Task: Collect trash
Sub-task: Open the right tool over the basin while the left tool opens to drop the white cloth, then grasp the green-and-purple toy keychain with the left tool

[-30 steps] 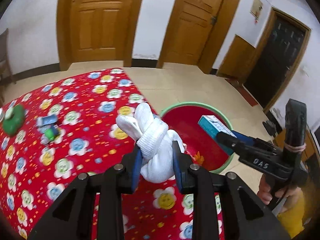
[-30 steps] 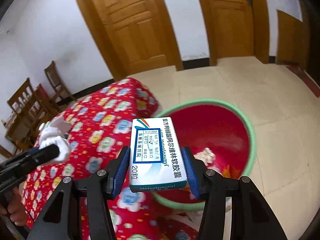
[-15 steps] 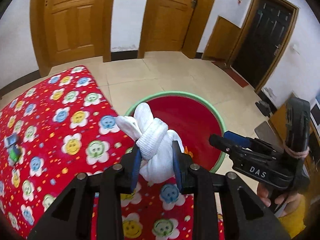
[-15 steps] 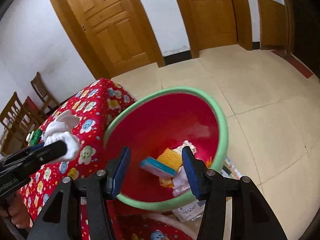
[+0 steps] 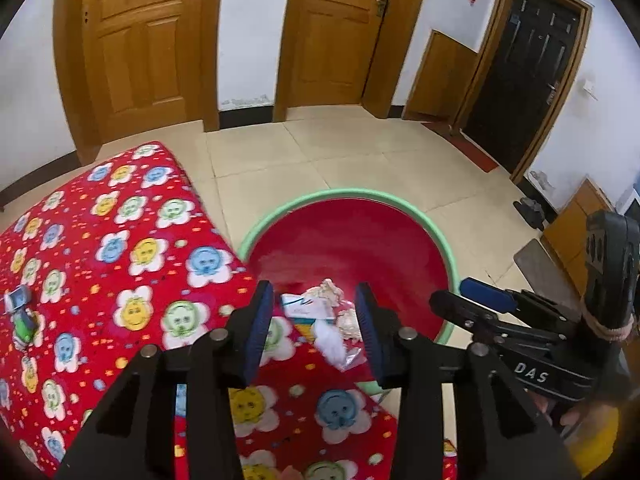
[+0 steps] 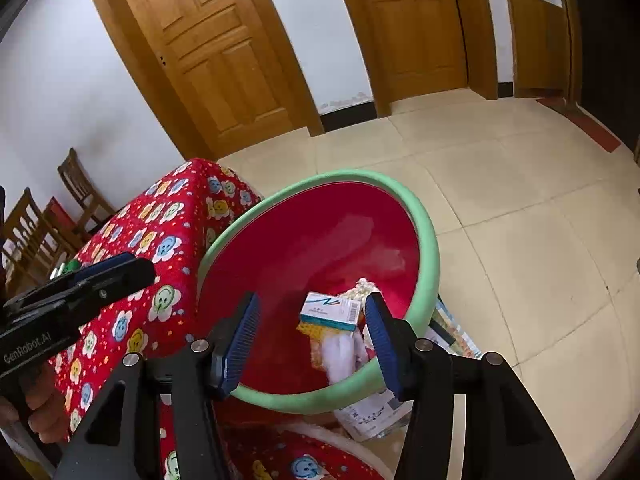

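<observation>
A red basin with a green rim (image 5: pixel 442 248) (image 6: pixel 430 236) stands on the floor beside the table with the red flowered cloth (image 5: pixel 120 248) (image 6: pixel 160 248). Inside it lie a white and teal medicine box (image 6: pixel 330 312) (image 5: pixel 306 308), a white sock bundle (image 6: pixel 340 354) (image 5: pixel 330 340), a yellow item and crumpled paper. My left gripper (image 5: pixel 314 328) is open and empty above the table edge and the basin. My right gripper (image 6: pixel 312 336) is open and empty above the basin; it also shows in the left wrist view (image 5: pixel 472 304).
Small blue and green items (image 5: pixel 20 316) lie at the table's left. Papers (image 6: pixel 372 416) lie on the floor under the basin's near side. Wooden chairs (image 6: pixel 44 224) stand at the far left. Wooden doors (image 5: pixel 140 48) line the back wall.
My right gripper opened and dropped the medicine box into the basin. My left gripper then opened and dropped the white sock bundle in. Both views swung toward the basin.
</observation>
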